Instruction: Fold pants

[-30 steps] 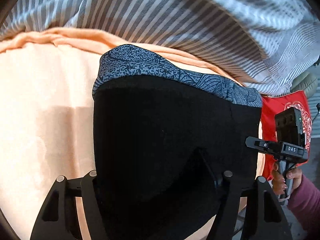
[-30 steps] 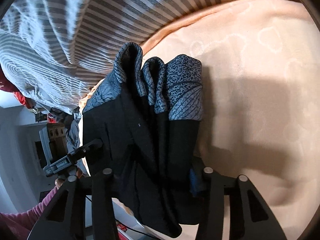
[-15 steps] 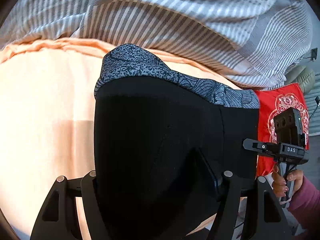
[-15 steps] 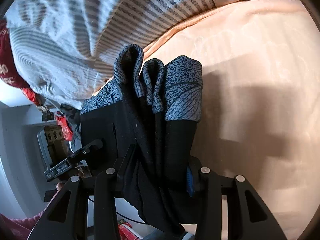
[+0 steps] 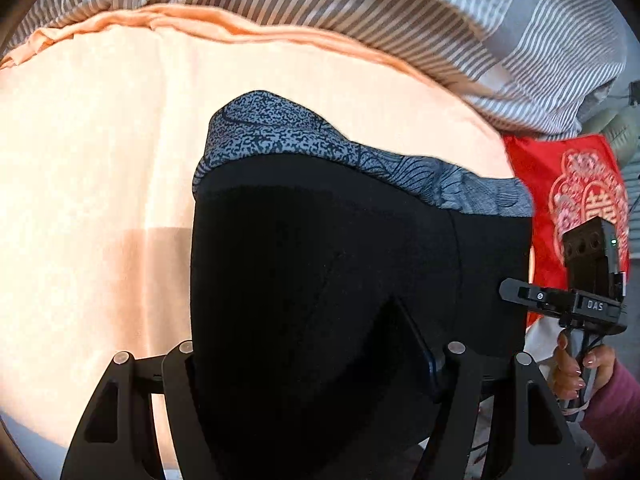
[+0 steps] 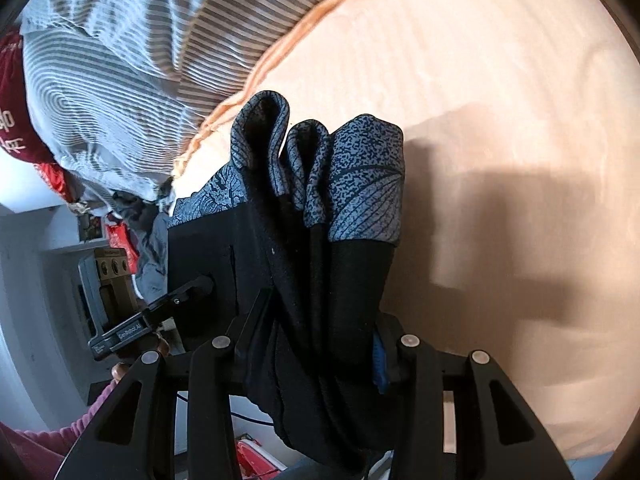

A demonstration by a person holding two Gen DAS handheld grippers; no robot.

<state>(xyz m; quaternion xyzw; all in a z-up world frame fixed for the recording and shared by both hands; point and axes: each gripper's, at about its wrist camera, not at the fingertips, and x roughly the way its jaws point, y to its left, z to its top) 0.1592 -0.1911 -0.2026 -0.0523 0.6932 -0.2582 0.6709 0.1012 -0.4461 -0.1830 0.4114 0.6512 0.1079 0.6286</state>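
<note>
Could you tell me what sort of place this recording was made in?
Most likely a bedroom: the pants are held above a peach bedsheet, with a rumpled grey striped duvet behind it and a red embroidered cushion at the edge.

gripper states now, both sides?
Left gripper: shut on the black pants.
Right gripper: shut on the bunched pants.
</note>
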